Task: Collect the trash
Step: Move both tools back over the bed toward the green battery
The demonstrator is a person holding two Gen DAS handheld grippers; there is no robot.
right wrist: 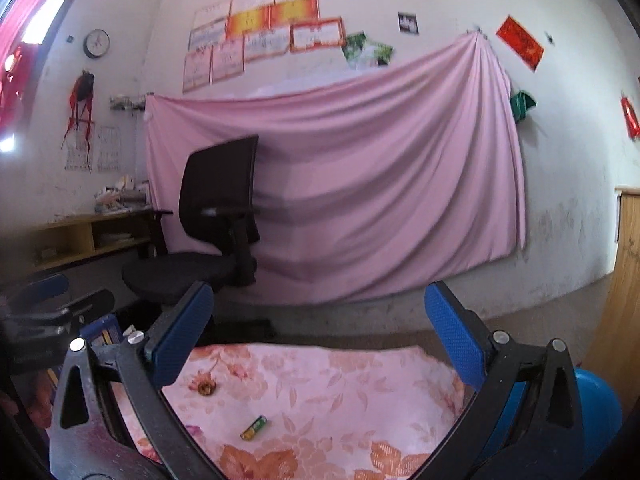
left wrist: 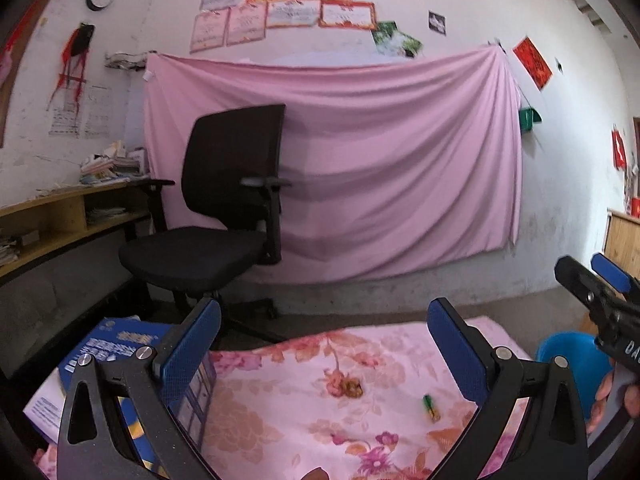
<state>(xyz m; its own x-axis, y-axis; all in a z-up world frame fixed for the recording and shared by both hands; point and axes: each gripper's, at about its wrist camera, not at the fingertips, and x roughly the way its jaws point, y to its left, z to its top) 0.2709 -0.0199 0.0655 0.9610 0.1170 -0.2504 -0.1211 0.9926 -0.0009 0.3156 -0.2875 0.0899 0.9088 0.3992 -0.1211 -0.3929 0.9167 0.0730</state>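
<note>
Trash on the floral cloth: a small green battery, long axis tilted up-right, lies below and between the wide-spread fingers of the right hand-held gripper. The left hand-held gripper, also wide, holds nothing; a brown scrap lies between its fingers.

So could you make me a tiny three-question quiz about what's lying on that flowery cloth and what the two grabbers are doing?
1. True or false: the small green and yellow battery lies on the pink floral cloth, gripped by nothing.
2. What lies nearer the blue printed cardboard box: the battery or the crumpled brown scrap?
3. Are the blue fingers of the left gripper and right gripper spread or closed?

Key: 1 true. 2 the brown scrap. 3 spread, both holding nothing.
</note>
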